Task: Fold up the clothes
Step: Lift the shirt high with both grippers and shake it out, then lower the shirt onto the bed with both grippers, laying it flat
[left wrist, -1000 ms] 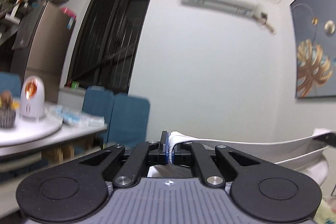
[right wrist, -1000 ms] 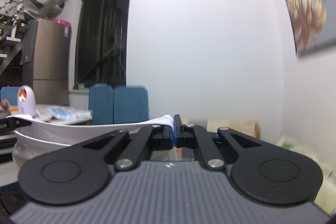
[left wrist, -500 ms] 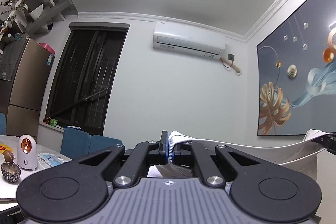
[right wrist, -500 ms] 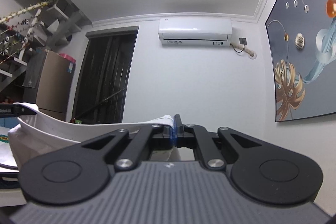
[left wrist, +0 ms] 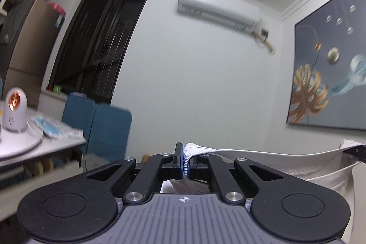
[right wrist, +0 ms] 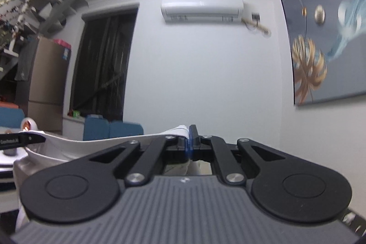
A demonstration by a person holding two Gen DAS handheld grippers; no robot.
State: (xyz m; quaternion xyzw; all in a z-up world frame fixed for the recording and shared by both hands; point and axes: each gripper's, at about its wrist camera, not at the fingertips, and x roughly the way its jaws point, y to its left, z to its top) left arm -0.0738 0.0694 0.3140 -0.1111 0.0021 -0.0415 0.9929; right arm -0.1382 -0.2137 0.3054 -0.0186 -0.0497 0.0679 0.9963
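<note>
Right now: white garment (left wrist: 270,159) strung in the air btwn both grippers.
Left gripper (left wrist: 184,160) is clamped tight on one end of the hem, cloth pinched at its tips and running off to the right; right gripper (right wrist: 189,144) is likewise clamped on the other end, w/ garment (right wrist: 96,145) trailing left. Long axis runs side to side, sagging mid-span, rest of the cloth hanging below, approx level w/ blue chairs (left wrist: 107,127) behind.
</note>
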